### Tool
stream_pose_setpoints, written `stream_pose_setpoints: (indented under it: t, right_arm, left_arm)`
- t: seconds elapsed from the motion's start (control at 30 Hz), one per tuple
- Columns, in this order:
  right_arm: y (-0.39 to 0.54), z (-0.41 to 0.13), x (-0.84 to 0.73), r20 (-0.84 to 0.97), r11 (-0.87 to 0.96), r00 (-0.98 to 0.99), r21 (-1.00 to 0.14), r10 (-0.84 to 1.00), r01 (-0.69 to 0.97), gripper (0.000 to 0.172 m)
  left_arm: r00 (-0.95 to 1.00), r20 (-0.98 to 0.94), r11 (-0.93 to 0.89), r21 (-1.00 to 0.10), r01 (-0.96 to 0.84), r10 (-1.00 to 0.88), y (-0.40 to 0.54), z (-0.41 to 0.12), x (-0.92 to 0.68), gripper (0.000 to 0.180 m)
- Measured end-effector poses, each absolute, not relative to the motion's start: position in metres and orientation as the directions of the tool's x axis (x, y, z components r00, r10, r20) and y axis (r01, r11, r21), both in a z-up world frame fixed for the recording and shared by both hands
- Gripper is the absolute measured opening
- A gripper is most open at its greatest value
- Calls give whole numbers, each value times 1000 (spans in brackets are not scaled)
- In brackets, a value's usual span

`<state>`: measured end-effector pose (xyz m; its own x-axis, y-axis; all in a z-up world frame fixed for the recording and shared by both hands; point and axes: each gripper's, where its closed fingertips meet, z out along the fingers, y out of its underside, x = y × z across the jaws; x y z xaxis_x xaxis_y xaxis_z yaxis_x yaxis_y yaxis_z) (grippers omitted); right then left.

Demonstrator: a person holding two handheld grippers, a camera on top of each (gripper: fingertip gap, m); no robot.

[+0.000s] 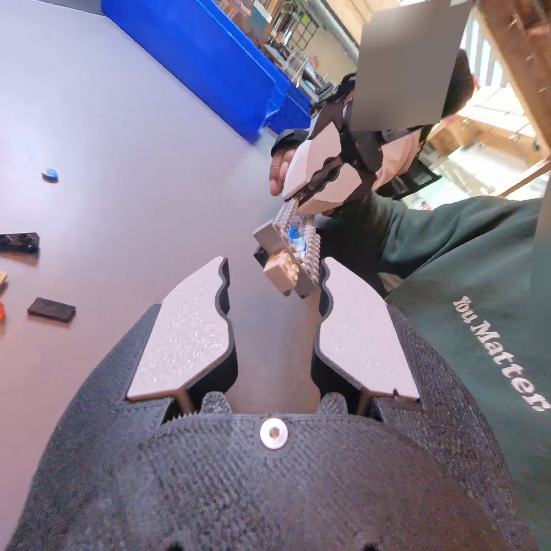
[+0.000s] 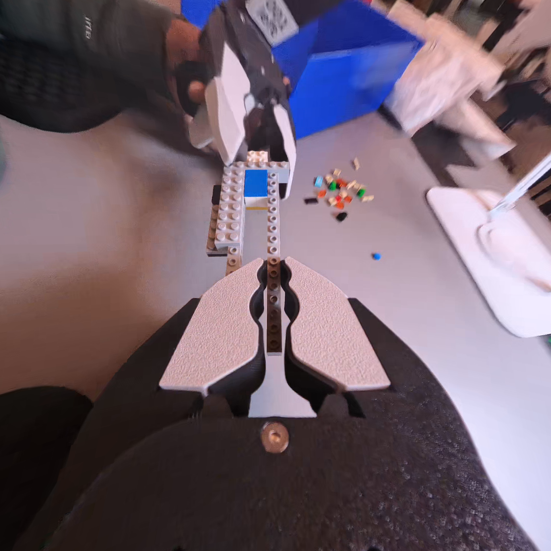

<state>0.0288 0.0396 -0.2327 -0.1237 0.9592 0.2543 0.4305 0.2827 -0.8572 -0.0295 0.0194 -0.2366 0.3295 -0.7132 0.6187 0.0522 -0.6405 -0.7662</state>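
While the right gripper (image 2: 273, 262) clamps one end of a grey brick frame (image 2: 272, 220), its fingers (image 2: 226, 325) press from both sides on a thin studded strip that runs straight away from them toward twelve o'clock in the right wrist view. That strip is the frame's long axis; a second, wider studded strip (image 2: 229, 205) lies parallel at about eleven o'clock, with a blue tile (image 2: 255, 182) between the two. At the far end, the left gripper (image 2: 259, 155) sits with its fingers spread wide on either side of the frame's end, not pressing on it. Seen from the left wrist view, the left gripper (image 1: 274, 265) has its fingers (image 1: 190, 325) released and holds nothing; the frame (image 1: 298, 253) hangs above the table (image 1: 119, 149), at one o'clock from the gap, its near end, carrying a tan brick (image 1: 280, 272), just beside the right-hand fingertip. Whether the two touch cannot be told. Loose small bricks (image 2: 343, 193) lie scattered on the table at two o'clock in the right wrist view, well apart from both grippers, with a blue bin (image 2: 343, 83) beyond.
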Motion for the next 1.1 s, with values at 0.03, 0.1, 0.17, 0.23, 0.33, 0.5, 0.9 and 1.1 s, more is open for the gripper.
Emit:
stream_pose_setpoints:
  t: [0.03,0.1,0.17,0.23,0.33,0.5,0.9,1.1]
  right_arm:
    - [39,-228,27,319,334,-106,-849,942,409,8]
    - [36,-221,23,469,465,-86,-802,879,376,8]
    - [30,-220,21,587,575,-87,-734,805,363,8]
    - [28,-220,19,705,679,-76,-639,705,362,8]
    - [27,-220,18,804,763,-62,-533,591,365,8]
    - [26,-221,17,862,817,-57,-455,504,353,9]
    - [19,-213,20,895,860,-68,-399,441,318,10]
    - [19,-215,18,934,888,-78,-303,349,345,10]
  left_arm:
    - [295,650,-660,-747,78,-701,17,-232,-27,57]
    - [280,655,-664,-744,79,-702,15,-231,-22,46]
    - [273,619,-626,-776,74,-736,13,-225,-19,30]
    - [284,576,-585,-809,61,-767,12,-222,-20,20]
    - [334,457,-496,-868,-39,-825,9,-227,-22,19]
    - [393,208,-303,-932,-199,-896,8,-230,-23,19]
    - [398,-137,-23,-928,-372,-907,7,-229,-25,20]
    - [431,-176,-22,-909,-417,-885,14,-236,-28,21]
